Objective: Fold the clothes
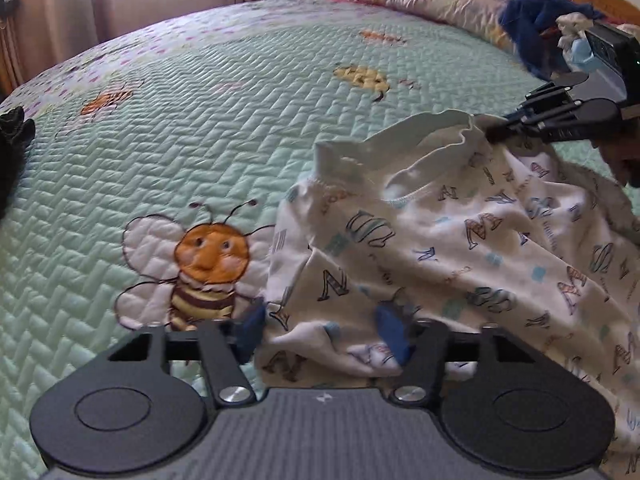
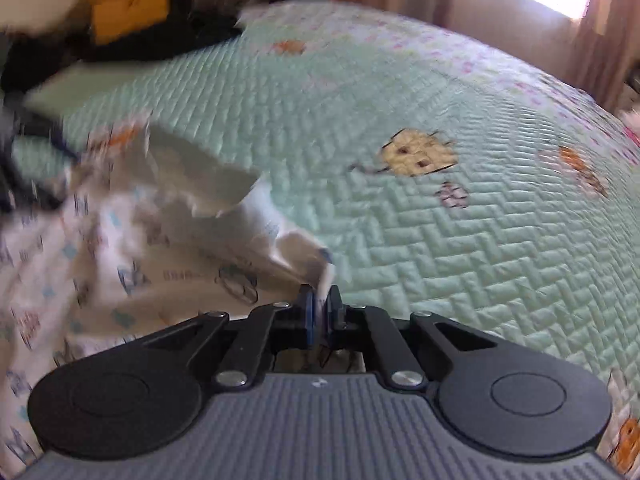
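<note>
My right gripper is clamped on a white edge of the printed garment, which lies rumpled on the near right part of the green quilt. My left gripper stands half open, blue pads either side of the garment's near hem, not pressing it. An embroidered bee sits just left of the cloth.

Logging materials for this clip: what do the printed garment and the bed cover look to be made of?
Printed garment: soft white knit, probably cotton jersey, matte; it drapes in loose folds and has a stitched hem. Bed cover: quilted fabric, pale green with a slight sheen; herringbone stitching and embroidered bees show padding, fibre unclear.
</note>
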`<state>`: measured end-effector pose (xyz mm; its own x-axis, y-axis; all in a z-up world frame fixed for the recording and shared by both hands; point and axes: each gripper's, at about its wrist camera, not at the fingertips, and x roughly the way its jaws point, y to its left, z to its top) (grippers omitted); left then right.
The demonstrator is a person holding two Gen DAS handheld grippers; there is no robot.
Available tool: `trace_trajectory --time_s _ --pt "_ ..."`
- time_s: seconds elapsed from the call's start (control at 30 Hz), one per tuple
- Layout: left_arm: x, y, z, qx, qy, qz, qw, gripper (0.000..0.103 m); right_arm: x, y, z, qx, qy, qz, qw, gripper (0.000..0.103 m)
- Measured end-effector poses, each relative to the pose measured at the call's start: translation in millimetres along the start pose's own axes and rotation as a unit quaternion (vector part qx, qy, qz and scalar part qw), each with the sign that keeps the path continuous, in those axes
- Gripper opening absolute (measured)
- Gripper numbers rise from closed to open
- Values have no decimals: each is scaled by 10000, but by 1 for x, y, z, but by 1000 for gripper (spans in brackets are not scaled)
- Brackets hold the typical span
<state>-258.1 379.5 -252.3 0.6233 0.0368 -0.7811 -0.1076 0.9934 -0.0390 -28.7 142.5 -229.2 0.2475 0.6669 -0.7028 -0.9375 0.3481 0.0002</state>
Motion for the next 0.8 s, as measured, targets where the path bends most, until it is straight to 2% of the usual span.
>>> trace_trajectory --time_s 0.03,0.1,0.17,0.2,0.23,0.3,0.33,0.4,0.47,0.53,0.6,0.63,0.67,0.73,0.77,0.8 --pt "0 1 1 -45 -35 -43 10000 39 -4 -5 -1 210 -113 -25 9997 7" --pt "0 1 3 -84 -71 -54 9999 23 -8 -11 -1 462 -224 -77 9986 7" --pt "-1 1 5 -64 -52 46 10000 22 -11 -11 -1 529 -306 -192 9979 7" --pt "1 2 6 -103 -16 167 9998 33 -13 -11 0 540 -366 -248 9976 7" --pt "-1 4 7 -117 -26 286 9995 54 -17 -11 1 546 -443 -345 9969 7" --pt "-4 7 7 -138 -56 521 9985 66 -25 -18 8 555 -636 -648 9943 7" --pt "-5 10 9 -193 -50 515 9985 72 -28 -25 13 583 -721 -807 9924 7" --pt "-5 16 12 -312 -34 480 9984 76 -31 -40 23 649 -775 -1030 9895 8" --pt "3 19 17 -385 86 414 9984 76 -23 -52 26 735 -584 -1094 9896 10" --pt "11 13 18 -296 161 443 9984 76 -13 -57 18 963 -388 -1027 9893 13" --pt "16 9 19 -252 195 426 9986 76 -13 -54 3 1190 -442 -893 9879 13" --pt "18 9 19 -258 190 390 9987 75 -13 -53 -5 1289 -460 -817 9872 17" --pt "19 8 19 -264 185 354 9989 73 -13 -52 -13 1377 -470 -735 9866 27" --pt "19 4 21 -227 165 226 9993 54 -11 -52 -19 1425 -468 -706 9862 40" --pt "19 2 22 -208 156 161 9995 48 -10 -52 -20 1430 -463 -713 9861 43" --pt "19 0 23 -188 146 95 9997 33 -9 -52 -22 1436 -458 -719 9860 44"
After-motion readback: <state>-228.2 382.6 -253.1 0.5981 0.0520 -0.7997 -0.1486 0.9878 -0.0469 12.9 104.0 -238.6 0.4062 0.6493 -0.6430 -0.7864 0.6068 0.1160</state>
